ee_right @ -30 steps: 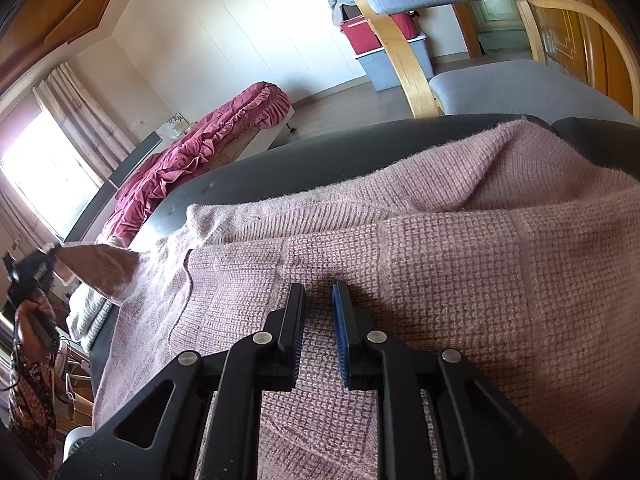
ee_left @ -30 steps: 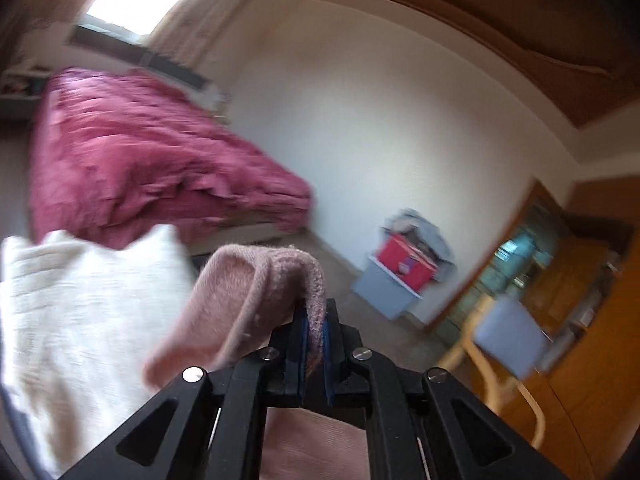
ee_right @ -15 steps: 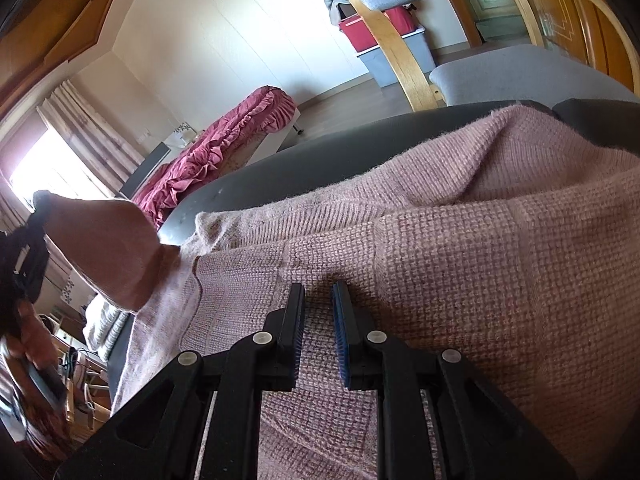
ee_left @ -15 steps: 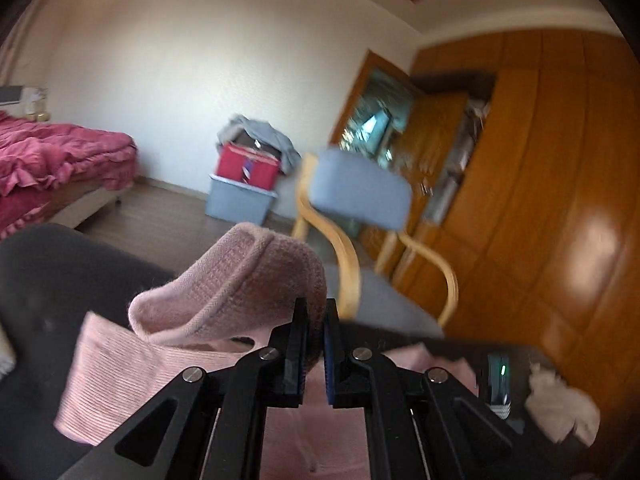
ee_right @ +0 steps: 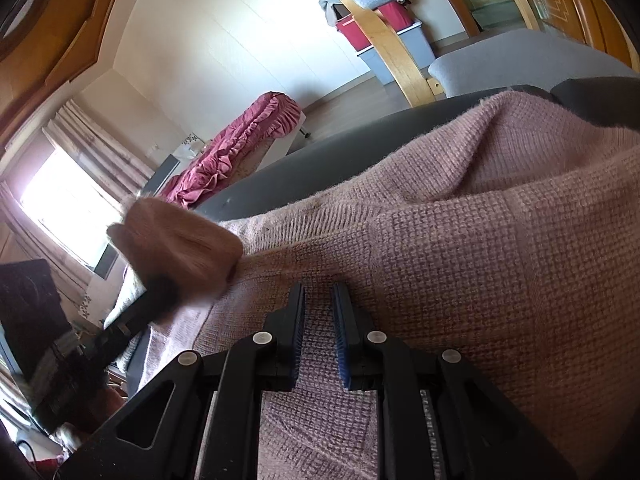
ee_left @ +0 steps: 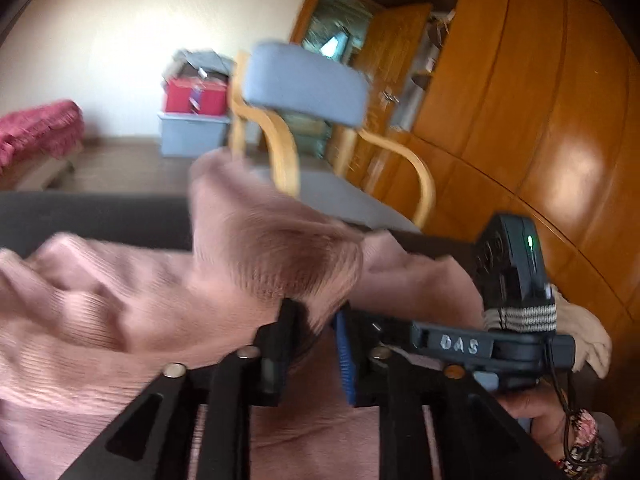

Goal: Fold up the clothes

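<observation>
A pink knit sweater [ee_left: 100, 320] lies spread over a dark grey surface [ee_left: 100, 216]. My left gripper [ee_left: 316, 316] holds its sleeve [ee_left: 272, 248] up over the sweater's body, with the cuff bunched between the fingers. The right wrist view shows that same sleeve [ee_right: 176, 236] raised at the left, above the left gripper [ee_right: 156, 296]. Low on the sweater [ee_right: 480, 260], my right gripper [ee_right: 319, 292] has its pads close together with a strip of knit between them. The right tool's camera housing [ee_left: 508, 276] sits just right of the left fingers.
A grey-cushioned wooden armchair [ee_left: 308, 80] stands behind the surface, with a wooden wardrobe [ee_left: 520, 120] to its right. A red box [ee_left: 196, 96] sits on a grey bin. A bed with a red cover [ee_right: 240, 140] is far left. A beige cloth [ee_left: 584, 332] lies at the right edge.
My left gripper has swung the sleeve from the far left across over the sweater's body, close to the right gripper. Its fingers now stand slightly wider. The right gripper has stayed put.
</observation>
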